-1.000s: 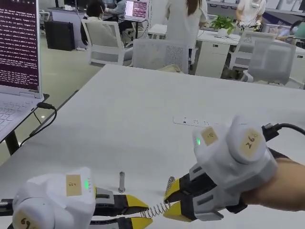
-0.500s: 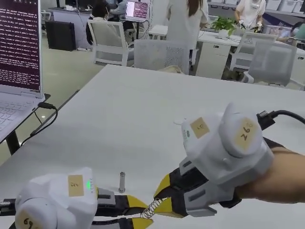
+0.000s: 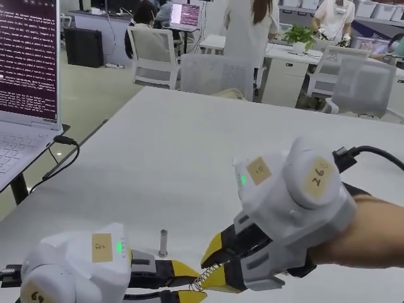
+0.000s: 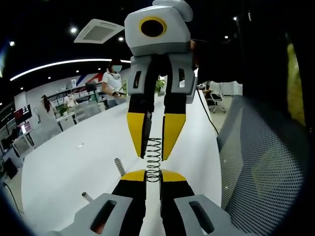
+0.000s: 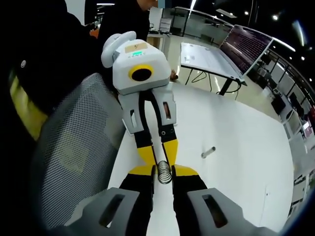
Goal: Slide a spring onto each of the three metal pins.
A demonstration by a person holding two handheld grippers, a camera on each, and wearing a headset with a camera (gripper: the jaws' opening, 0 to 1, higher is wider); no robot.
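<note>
Low on the near edge of the white desk (image 3: 189, 145), the two tools meet nose to nose. The left tool (image 3: 189, 284) comes in from the left and the right tool (image 3: 207, 273) from the right. The spring (image 3: 203, 278) is stretched between them, off the desk surface. Each tool is clenched on one end of it. In the left gripper view the coils run straight from that tool's own yellow tips up into the other tool's tips.

A metal pin (image 3: 163, 242) stands upright on the desk just beyond the left tool and left of the spring. It is apart from the spring and bare, with open desk around it. In the left gripper view a second pin (image 4: 119, 166) stands near the right tool's tips. Its shaft looks ribbed, but it is too small to tell whether coils sit on it. The bulky white body of the right tool hides the desk behind it in the head view.

At the far left an open laptop (image 3: 28, 63) shows lines of text, and a black cable (image 3: 63, 154) droops from its side. A mesh chair back (image 4: 266, 162) rises close beside the tools on the near side. Beyond the far edge of the desk are office chairs (image 3: 151, 53), a potted plant (image 3: 300, 35) and standing people (image 3: 249, 25).
</note>
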